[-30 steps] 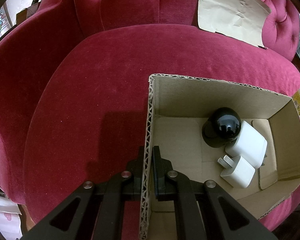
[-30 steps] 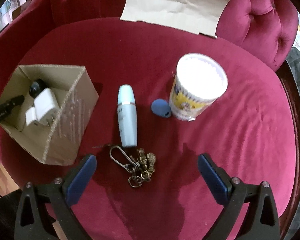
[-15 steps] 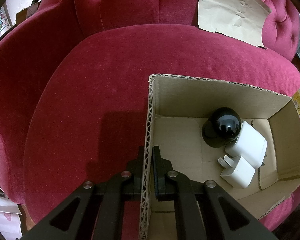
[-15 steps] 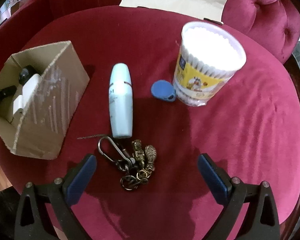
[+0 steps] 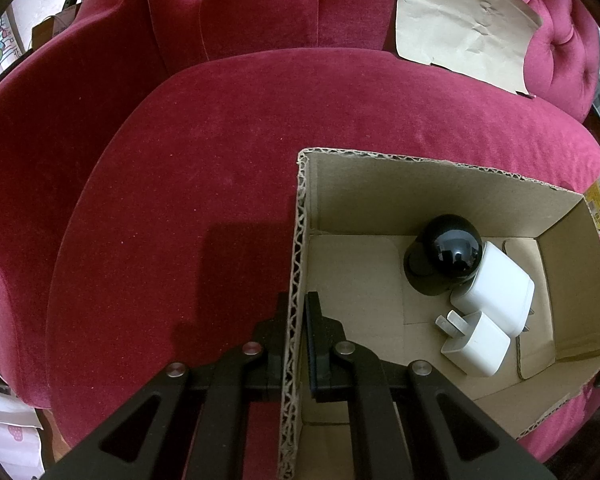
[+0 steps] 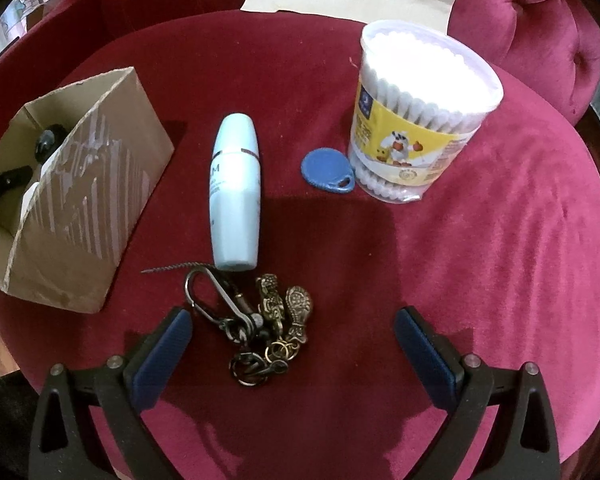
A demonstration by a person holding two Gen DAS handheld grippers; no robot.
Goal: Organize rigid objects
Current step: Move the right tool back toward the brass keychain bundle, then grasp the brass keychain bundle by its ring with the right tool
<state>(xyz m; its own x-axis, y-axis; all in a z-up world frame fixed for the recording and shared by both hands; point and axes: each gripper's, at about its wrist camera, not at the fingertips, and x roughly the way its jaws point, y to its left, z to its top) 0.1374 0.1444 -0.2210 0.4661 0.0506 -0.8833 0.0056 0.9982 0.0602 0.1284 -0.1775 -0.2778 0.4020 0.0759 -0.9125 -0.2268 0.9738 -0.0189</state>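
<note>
My left gripper (image 5: 298, 308) is shut on the left wall of an open cardboard box (image 5: 300, 216) that sits on a red velvet seat. Inside lie a black round-headed device (image 5: 446, 256) and two white plug adapters (image 5: 496, 292). In the right wrist view my right gripper (image 6: 292, 322) stands wide open above the seat, low over a brass keychain bunch (image 6: 260, 324) that lies between its fingers. A pale blue bottle (image 6: 236, 188) lies just beyond, then a blue key fob (image 6: 324, 170) and a tub of cotton swabs (image 6: 416, 108). The cardboard box (image 6: 88, 200) is at the left.
A sheet of brown paper (image 5: 460, 20) leans on the tufted red backrest (image 5: 260, 4). The seat's front edge runs close below both grippers. Bare velvet (image 6: 520, 240) spreads to the right of the swab tub.
My right gripper has come down toward the seat, so the keychain, bottle and tub look larger and nearer. The left gripper and box have not moved.
</note>
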